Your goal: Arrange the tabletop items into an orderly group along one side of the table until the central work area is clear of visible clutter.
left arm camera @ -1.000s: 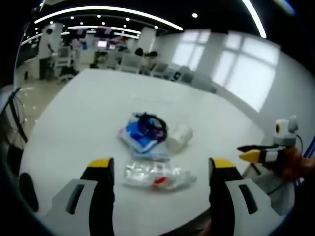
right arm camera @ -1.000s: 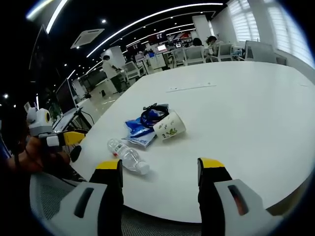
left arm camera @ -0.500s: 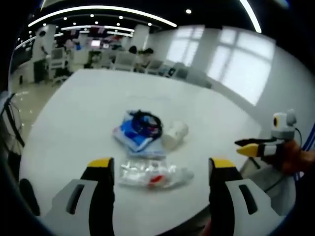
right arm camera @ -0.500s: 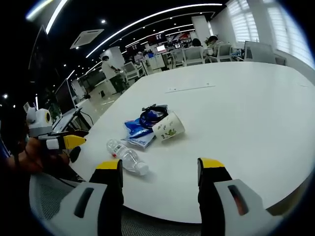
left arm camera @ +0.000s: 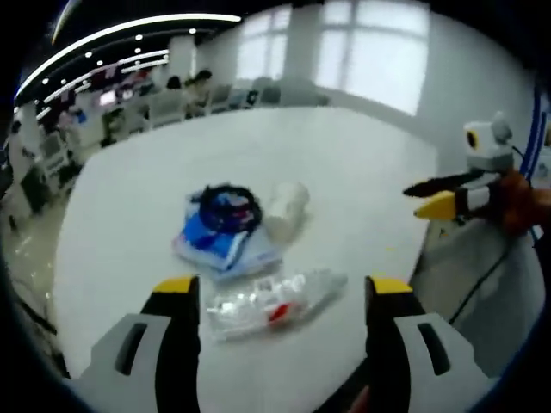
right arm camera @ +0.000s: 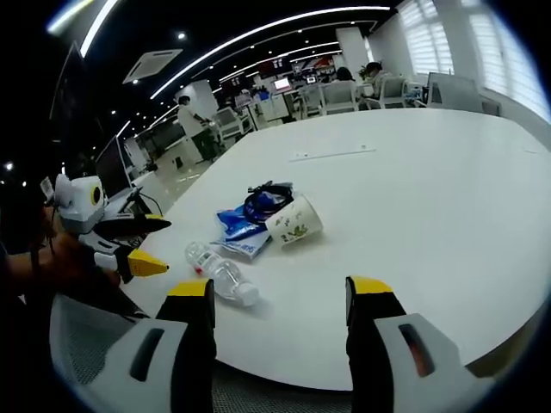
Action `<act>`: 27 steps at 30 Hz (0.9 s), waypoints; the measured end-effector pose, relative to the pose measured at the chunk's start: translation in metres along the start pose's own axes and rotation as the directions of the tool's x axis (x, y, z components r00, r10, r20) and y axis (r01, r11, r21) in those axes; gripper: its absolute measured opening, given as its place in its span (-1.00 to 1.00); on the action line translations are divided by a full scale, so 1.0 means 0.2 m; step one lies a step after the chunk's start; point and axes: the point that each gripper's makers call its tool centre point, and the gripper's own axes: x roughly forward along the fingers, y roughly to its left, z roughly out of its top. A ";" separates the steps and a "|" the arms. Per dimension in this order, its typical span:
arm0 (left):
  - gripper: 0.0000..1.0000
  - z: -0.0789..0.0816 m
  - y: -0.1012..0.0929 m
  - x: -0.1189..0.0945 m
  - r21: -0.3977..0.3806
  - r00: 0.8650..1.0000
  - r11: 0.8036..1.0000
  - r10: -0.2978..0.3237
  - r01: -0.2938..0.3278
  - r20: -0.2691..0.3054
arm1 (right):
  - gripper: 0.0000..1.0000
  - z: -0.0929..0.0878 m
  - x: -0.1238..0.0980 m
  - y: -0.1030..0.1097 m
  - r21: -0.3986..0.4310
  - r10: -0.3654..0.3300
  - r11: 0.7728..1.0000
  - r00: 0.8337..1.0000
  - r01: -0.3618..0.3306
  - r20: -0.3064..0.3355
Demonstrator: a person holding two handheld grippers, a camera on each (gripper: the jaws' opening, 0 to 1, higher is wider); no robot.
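Centrally, bottle (right arm camera: pixel 220 275), blue packet (right arm camera: pixel 240 231), tipped cup (right arm camera: pixel 295 221), clustered.

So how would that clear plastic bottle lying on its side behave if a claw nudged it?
The bottle lies on its side on the smooth white table, so it would probably roll. It looks see-through and possibly empty, so likely light and easily sent skidding. Thin walls may dent under a firm squeeze.
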 end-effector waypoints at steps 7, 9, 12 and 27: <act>0.48 -0.04 -0.06 0.12 0.196 0.984 0.969 -0.126 0.150 -0.128 | 0.23 0.00 0.00 0.01 -0.013 0.005 1.000 1.000 -0.005 -0.003; 0.48 -0.08 -0.06 0.15 0.278 0.972 0.942 -0.140 0.189 -0.188 | 0.23 0.00 0.00 0.01 -0.015 0.004 1.000 1.000 -0.005 -0.004; 0.46 -0.12 -0.06 0.19 0.401 0.955 0.884 -0.142 0.240 -0.259 | 0.23 0.00 0.00 0.00 -0.013 0.003 1.000 1.000 -0.003 -0.007; 0.19 -0.29 -0.10 0.37 0.685 0.847 0.520 -0.163 0.510 -0.507 | 0.23 -0.01 0.01 0.00 -0.022 0.006 1.000 1.000 -0.006 -0.022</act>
